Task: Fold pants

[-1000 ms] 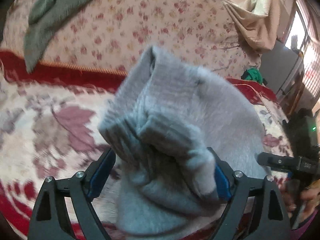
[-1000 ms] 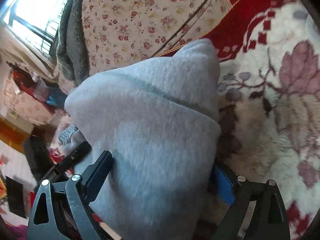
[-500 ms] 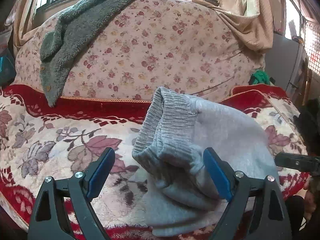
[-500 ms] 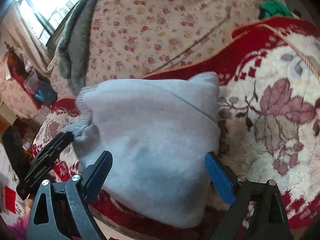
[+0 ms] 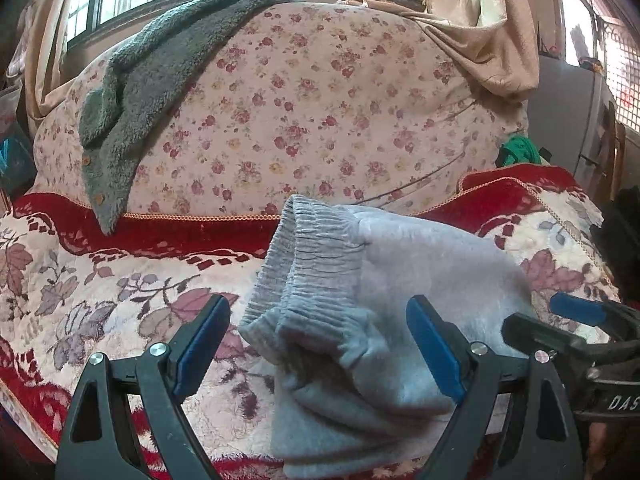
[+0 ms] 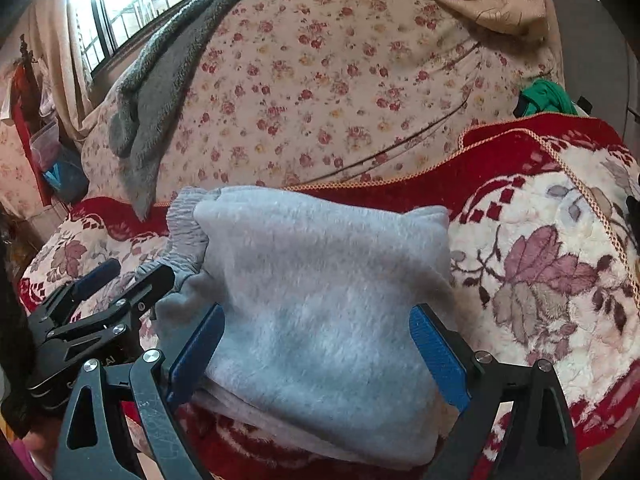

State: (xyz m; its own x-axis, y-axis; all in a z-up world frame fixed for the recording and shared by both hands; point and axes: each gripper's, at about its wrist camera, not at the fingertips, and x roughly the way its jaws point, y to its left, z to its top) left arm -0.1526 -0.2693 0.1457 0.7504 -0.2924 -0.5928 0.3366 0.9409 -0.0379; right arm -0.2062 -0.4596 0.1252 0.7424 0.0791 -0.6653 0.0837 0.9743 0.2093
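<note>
on the red and cream floral blanket [image 5: 120,292] in front of you lie the folded grey pants [image 5: 360,320], ribbed waistband to the left. your left gripper [image 5: 316,348] hangs above that waistband end, jaws spread wide, pads clear of the cloth. your right gripper [image 6: 316,352] hovers over the smooth right part, released too. behind, a grey-green towel [image 5: 152,80] drapes the flowered cushion [image 5: 320,120].

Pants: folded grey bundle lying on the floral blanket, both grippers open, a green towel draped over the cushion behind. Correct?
Nearly. The towel draped over the cushion is grey, as the left wrist view shows. The pants, blanket and open left gripper and right gripper are as stated.
</note>
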